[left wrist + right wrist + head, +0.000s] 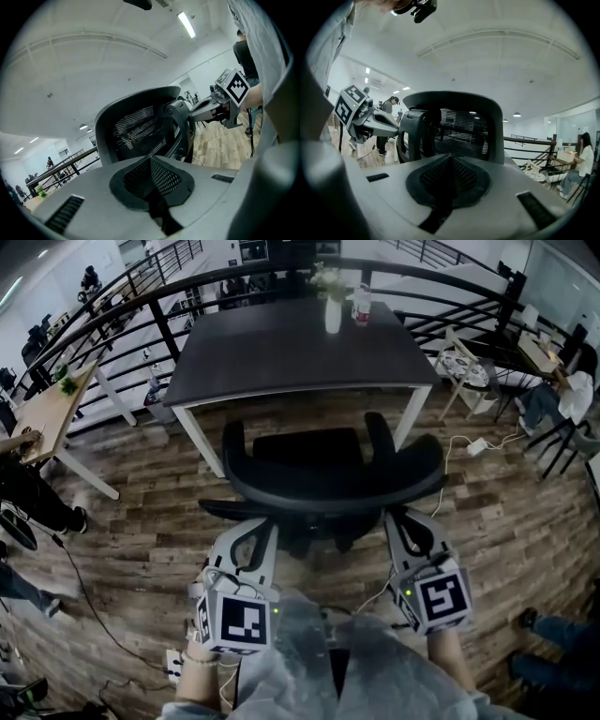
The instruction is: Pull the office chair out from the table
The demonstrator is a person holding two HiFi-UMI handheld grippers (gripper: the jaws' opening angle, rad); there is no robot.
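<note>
Left claw (253, 531) and right claw (400, 519), both clenched empty, flank the black mesh-backed office chair (328, 479) between them, likely to brace its backrest; the dark rectangular table (281, 343) stands just beyond.

Upright black office chair (333, 486) close before dark table (281, 343)

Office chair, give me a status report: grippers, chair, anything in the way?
Left gripper and right gripper shut, empty, at backrest sides. Office chair close to table. White cable on floor, off to the right.
</note>
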